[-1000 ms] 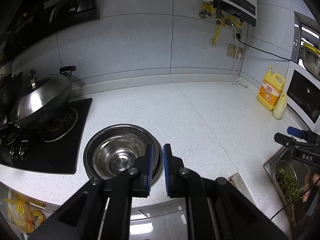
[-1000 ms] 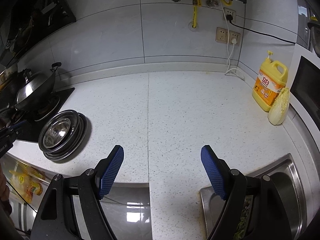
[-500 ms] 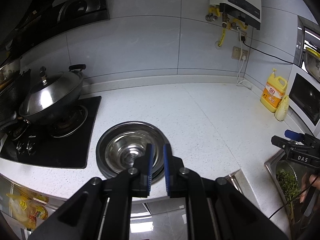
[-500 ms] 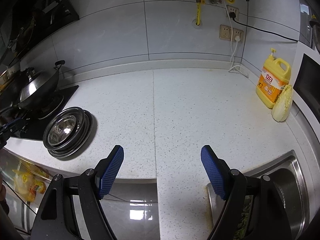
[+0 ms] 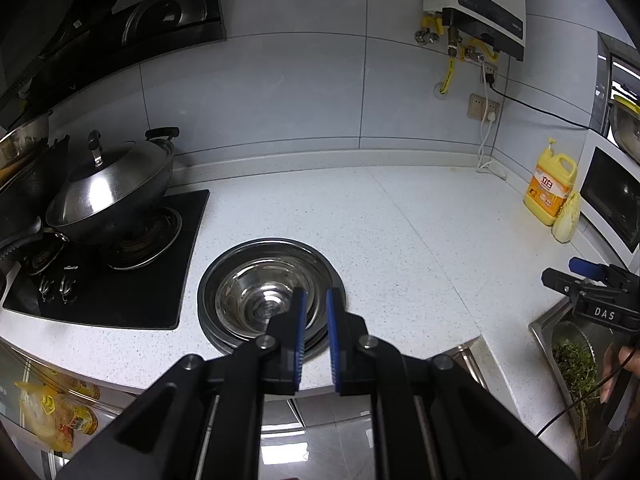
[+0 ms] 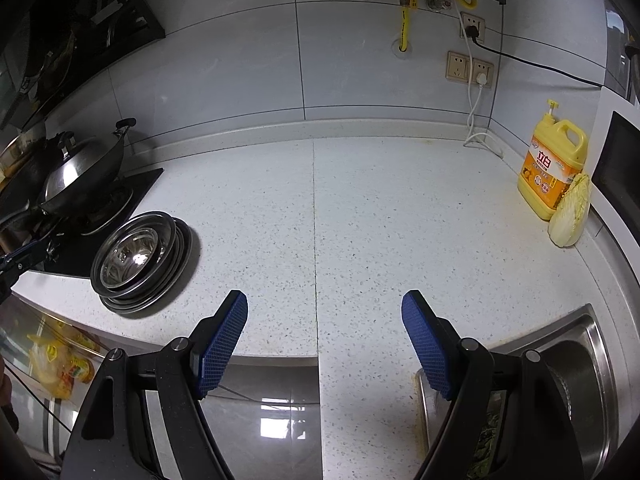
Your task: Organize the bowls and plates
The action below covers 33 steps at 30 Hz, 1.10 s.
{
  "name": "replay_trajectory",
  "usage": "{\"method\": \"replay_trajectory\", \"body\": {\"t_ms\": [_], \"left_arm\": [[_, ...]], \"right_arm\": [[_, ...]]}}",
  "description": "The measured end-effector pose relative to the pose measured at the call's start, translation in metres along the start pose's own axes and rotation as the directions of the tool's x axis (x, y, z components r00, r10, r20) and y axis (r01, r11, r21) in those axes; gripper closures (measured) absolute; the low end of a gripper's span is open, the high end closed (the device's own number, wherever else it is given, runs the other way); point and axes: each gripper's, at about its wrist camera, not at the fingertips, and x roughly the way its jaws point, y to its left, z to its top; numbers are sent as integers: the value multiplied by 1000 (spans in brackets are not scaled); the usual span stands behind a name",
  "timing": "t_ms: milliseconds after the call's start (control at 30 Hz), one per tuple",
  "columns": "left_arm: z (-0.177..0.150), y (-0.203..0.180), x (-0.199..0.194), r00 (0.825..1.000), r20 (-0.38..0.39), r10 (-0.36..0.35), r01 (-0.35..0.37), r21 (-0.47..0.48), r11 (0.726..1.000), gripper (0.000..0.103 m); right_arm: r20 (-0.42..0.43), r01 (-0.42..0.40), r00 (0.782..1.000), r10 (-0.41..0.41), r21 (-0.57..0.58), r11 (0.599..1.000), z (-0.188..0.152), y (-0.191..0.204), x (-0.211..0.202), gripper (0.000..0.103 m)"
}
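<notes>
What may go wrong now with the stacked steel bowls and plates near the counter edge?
1. The stack of steel bowls and plates sits close to the counter edge; a push might send it off.
2. The left tongs are shut right by its near rim and could knock it.
3. The stack looks a little uneven in the right wrist view, so the smooth metal pieces might slide.
</notes>
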Motion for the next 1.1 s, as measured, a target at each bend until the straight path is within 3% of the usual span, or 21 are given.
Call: {"method": "replay_trajectory", "body": {"t_ms": [800,1100], "left_arm": [[-4,-2,6,1000,-18,9,-9,-11,1000,93],[-1,-4,17,999,-45,-28,27,-22,999,90]], "right_arm": [[-16,8,1000,-8,-7,1000,-3,2,-1,28],[-25,12,1000,-12,-1,1000,-6,0,-1,28]]}}
